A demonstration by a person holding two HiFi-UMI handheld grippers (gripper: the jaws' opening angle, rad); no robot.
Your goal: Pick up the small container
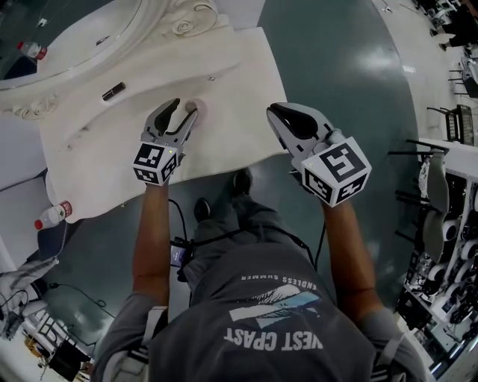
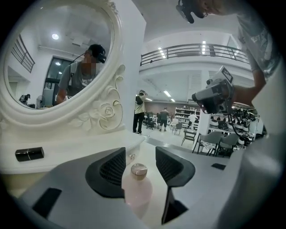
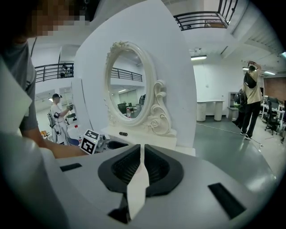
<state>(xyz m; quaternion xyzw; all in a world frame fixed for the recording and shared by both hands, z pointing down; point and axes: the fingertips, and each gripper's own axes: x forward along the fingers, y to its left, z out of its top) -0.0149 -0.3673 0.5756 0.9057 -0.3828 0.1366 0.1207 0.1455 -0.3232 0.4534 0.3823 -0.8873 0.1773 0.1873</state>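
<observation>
grey t-shirt (image 1: 261, 328) of the person filled the near edge of the head view, and both bare forearms reached away toward a white dressing table (image 1: 224, 82). the left gripper (image 1: 181, 112) sat low over the tabletop with its jaws apart around the small container (image 1: 192, 107), a pale pink thing standing near the middle of the table. the right gripper (image 1: 278, 113) hung to the right, well apart from the container, with its tips by the table's right edge and its jaws together. a black tube (image 1: 113, 92) lay on the table to the far left, near the oval mirror (image 1: 67, 22). a plastic bottle (image 1: 52, 216) with a red cap lay beside the table's near left corner.

in the left gripper view, the two dark jaws stood apart. the small container (image 2: 138, 183) stood upright between them and had a pale pink body and a round silver cap (image 2: 138, 169). it was close to the left jaw, and a clear gap separated it from the right jaw. the black tube (image 2: 29, 154) lay at far left under the mirror (image 2: 58, 53), which reflected the person. the right gripper (image 2: 214, 96) showed high at right.

in the right gripper view, the jaws (image 3: 142, 150) were closed together with nothing between them. the left gripper's marker cube (image 3: 91, 142) showed at left on the table, below the mirror (image 3: 127, 85). a standing person (image 3: 250, 100) was at far right.
</observation>
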